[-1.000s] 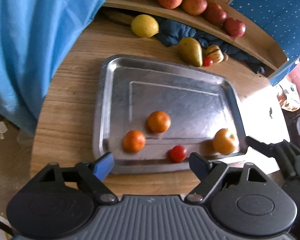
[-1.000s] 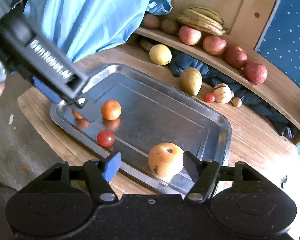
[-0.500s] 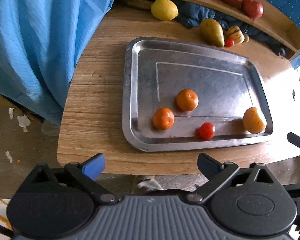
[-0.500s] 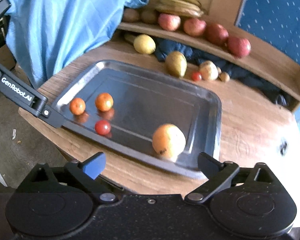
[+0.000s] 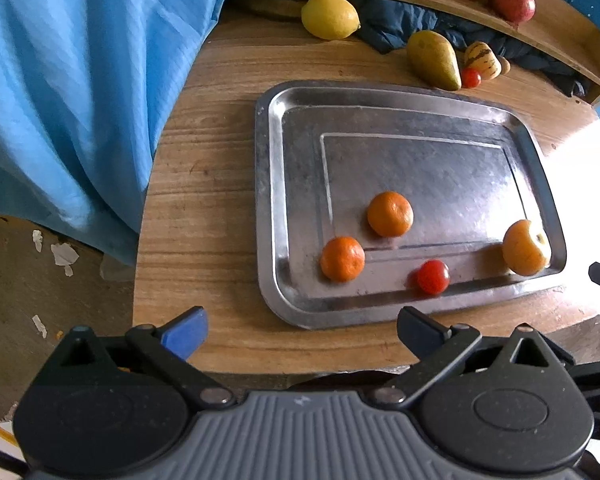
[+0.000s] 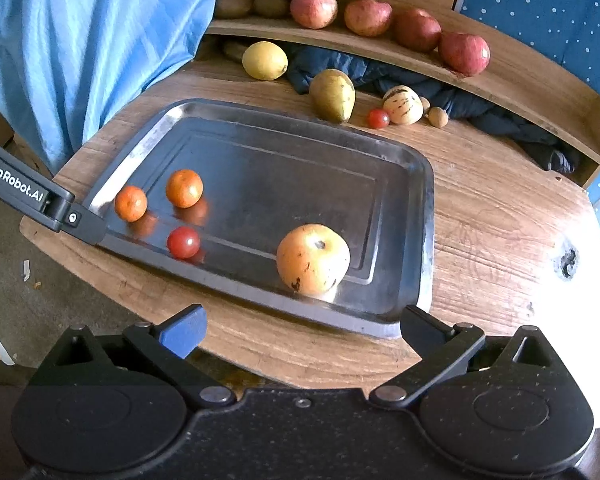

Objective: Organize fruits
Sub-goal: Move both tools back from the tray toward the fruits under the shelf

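A steel tray lies on the round wooden table. In it sit two small oranges, a cherry tomato and a yellow apple. My left gripper hangs open over the table's near edge, short of the tray, with nothing between its fingers. My right gripper is open too, just short of the tray's near rim in front of the apple. One left finger shows beside the tray's left corner in the right wrist view.
Behind the tray lie a lemon, a pear, another cherry tomato, a striped pale fruit and a dark blue cloth. A curved shelf holds red apples and bananas. A light blue sheet hangs at the left.
Both grippers have opened wider and drawn back from the tray toward the table's near edge. The yellow apple now lies free in the tray; the left gripper no longer reaches over the oranges.
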Motion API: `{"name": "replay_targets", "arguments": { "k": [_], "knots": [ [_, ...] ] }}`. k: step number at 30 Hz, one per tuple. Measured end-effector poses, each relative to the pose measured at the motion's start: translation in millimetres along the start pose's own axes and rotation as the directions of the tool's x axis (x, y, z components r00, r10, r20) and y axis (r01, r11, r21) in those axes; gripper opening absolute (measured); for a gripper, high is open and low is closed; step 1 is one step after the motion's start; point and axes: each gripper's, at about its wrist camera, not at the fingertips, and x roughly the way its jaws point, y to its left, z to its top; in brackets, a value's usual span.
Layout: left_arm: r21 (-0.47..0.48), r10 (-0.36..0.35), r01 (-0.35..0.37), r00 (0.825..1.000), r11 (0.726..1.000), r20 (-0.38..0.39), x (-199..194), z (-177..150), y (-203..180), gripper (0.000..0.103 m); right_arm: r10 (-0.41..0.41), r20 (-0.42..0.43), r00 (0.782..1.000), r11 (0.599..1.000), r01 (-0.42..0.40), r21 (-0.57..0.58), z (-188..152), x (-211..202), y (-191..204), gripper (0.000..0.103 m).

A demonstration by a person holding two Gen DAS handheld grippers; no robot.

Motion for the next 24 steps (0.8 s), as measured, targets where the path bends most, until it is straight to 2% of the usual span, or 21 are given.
{"name": "replay_targets", "arguments": {
  "k": [24],
  "knots": [
    [0.079, -0.004, 0.004, 1.0, 0.997, -0.002, 20.6, 76.8, -3.0, 0.102, -0.035, 0.012, 0.999, 0.997, 0.034, 0.074, 50.3, 21.6, -23.0, 0.102]
  ]
}}
